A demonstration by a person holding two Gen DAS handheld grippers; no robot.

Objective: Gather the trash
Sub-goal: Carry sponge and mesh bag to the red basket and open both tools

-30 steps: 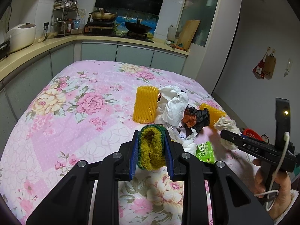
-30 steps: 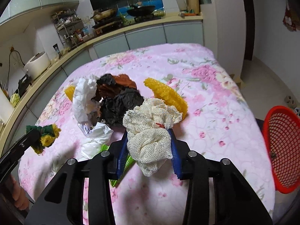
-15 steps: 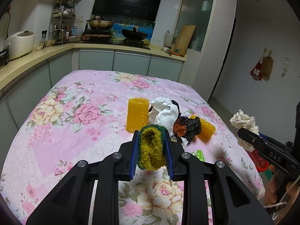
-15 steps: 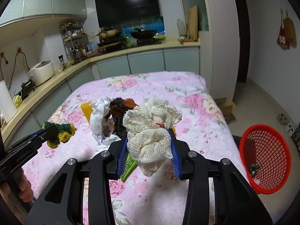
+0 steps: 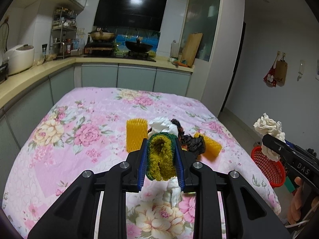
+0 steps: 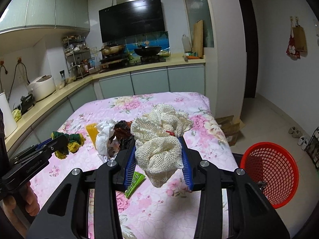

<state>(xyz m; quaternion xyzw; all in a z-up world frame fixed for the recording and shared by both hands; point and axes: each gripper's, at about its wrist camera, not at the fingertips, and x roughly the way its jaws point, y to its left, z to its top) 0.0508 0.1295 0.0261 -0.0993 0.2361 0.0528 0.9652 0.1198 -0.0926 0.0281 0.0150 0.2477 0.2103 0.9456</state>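
Note:
My left gripper (image 5: pixel 161 157) is shut on a folded green and yellow scouring pad (image 5: pixel 161 156), held above the floral tablecloth (image 5: pixel 75 139). In the right wrist view that scouring pad (image 6: pixel 67 142) shows at the left. My right gripper (image 6: pixel 159 157) is shut on a bunched cream mesh net (image 6: pixel 159 137); in the left wrist view the cream mesh net (image 5: pixel 268 129) hangs at the right, over the red basket (image 5: pixel 268 167). On the cloth lie two yellow foam sleeves (image 5: pixel 136 137), crumpled white paper (image 6: pixel 104 137), dark wrappers (image 5: pixel 192 143) and a green packet (image 6: pixel 135 181).
The red basket (image 6: pixel 273 171) stands on the floor right of the table. Kitchen counters (image 5: pixel 24 77) run along the left and far sides. Shoes (image 6: pixel 299 135) and a cardboard box (image 6: pixel 229 127) lie on the floor beyond the basket. A hand (image 5: pixel 299 203) holds the right gripper's handle.
Both grippers have risen with their loads still held. The right one with the mesh net has swung toward the red basket, which now shows more fully.

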